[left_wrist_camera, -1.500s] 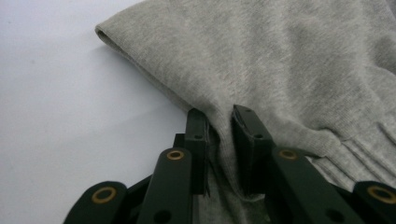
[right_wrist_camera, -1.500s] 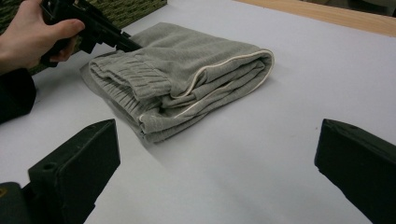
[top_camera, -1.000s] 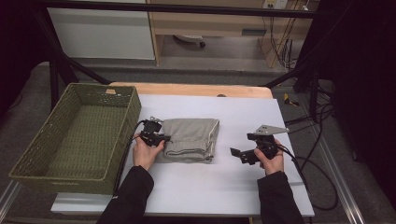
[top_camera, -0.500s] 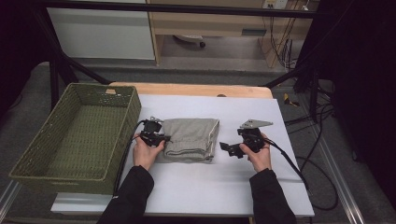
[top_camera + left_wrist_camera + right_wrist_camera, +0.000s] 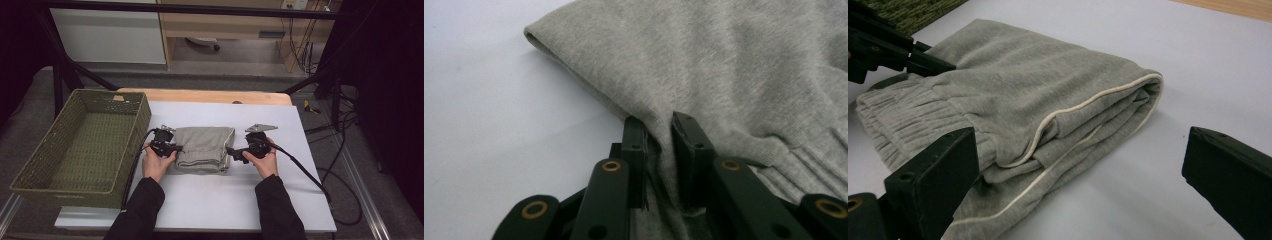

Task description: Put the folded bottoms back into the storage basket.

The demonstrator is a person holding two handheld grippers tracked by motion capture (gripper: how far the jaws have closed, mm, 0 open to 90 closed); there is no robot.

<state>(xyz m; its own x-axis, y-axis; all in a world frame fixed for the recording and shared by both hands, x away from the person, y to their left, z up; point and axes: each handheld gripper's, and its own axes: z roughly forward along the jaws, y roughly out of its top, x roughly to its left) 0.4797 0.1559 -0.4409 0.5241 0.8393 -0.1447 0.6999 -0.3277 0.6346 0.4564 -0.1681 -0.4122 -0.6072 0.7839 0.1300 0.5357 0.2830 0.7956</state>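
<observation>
A white worktop with a wooden strip along its far edge stands in a dim room, with cables trailing over the floor to one side and pale cabinets behind. On it lies a folded grey garment, knitted, with a ribbed band and a thin pale piping along one fold.

The left hand-held gripper sits at the garment's left edge. In the left gripper view its two black jaws are drawn close together and pinch a fold of the grey cloth between them, so it is clamped on the garment.

The right hand-held gripper is at the garment's opposite edge, facing the left one across the cloth. In the right gripper view its jaws stand wide apart: one jaw lies right against the stacked folds near the piping, the other is well clear over bare worktop, so nothing is squeezed. The garment lies directly ahead of this gripper.

A green woven basket stands beyond the left hand-held gripper, on the side away from the garment.
</observation>
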